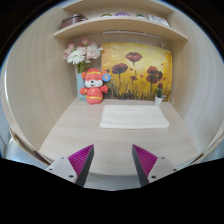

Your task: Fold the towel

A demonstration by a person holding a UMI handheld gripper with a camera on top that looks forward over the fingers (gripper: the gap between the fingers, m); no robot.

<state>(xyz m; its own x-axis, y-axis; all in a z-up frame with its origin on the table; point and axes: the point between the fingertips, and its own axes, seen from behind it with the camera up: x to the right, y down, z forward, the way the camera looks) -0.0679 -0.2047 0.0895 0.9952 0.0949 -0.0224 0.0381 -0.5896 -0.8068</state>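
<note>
The gripper [113, 166] hangs wide open, holding nothing, before the flat white cloth towel [134, 116], likely soft, limp, best pinched at a near corner.

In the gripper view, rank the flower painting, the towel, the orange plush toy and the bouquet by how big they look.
1. Flower painting, clearly largest.
2. Towel, lying flat on the table, beyond the open gripper.
3. Orange plush toy and bouquet: they look about alike, so I won't rank them.
</note>
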